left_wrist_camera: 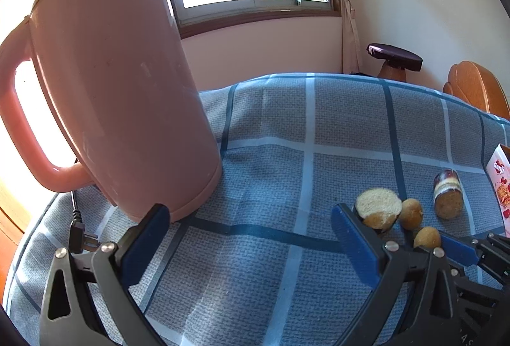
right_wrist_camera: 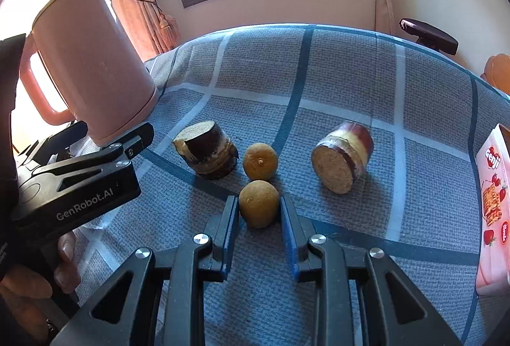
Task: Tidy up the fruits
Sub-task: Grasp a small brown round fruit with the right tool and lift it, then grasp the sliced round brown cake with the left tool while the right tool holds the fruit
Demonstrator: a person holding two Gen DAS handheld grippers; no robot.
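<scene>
Your right gripper [right_wrist_camera: 259, 212] is clamped on the nearer small round tan-brown fruit [right_wrist_camera: 258, 207], a dull, rough-skinned ball a little taller than wide; its blue pads [right_wrist_camera: 232, 220] press its two sides. The fruit sits on the blue-and-grey checked tablecloth [right_wrist_camera: 350, 84], in the near middle of the table, its longer axis roughly upright and leaning slightly toward you. Just beyond it, nearly touching, lies the second round tan fruit [right_wrist_camera: 260, 161], with a small stem nub facing you.

To the left of that pair stands a short stub of dark purple cane [right_wrist_camera: 207, 153]. Its axis is roughly upright, its pale, fibrous cut face turned up and tilted, and its rind peels in pale strips near the base. Well to the right lies a second cane stub with a purple-and-cream rind [right_wrist_camera: 344, 159]; this one is on its side, long axis running away from you, its round pale cut end facing you.

Your left gripper [left_wrist_camera: 251, 237] hangs with its blue-padded fingers [left_wrist_camera: 146, 245] spread wide over bare cloth, gripping nothing. Its left finger tip is just in front of the base of the tall pink plastic kettle [left_wrist_camera: 111, 84]. A pink snack carton [right_wrist_camera: 492, 205] lies at the table's right edge.
</scene>
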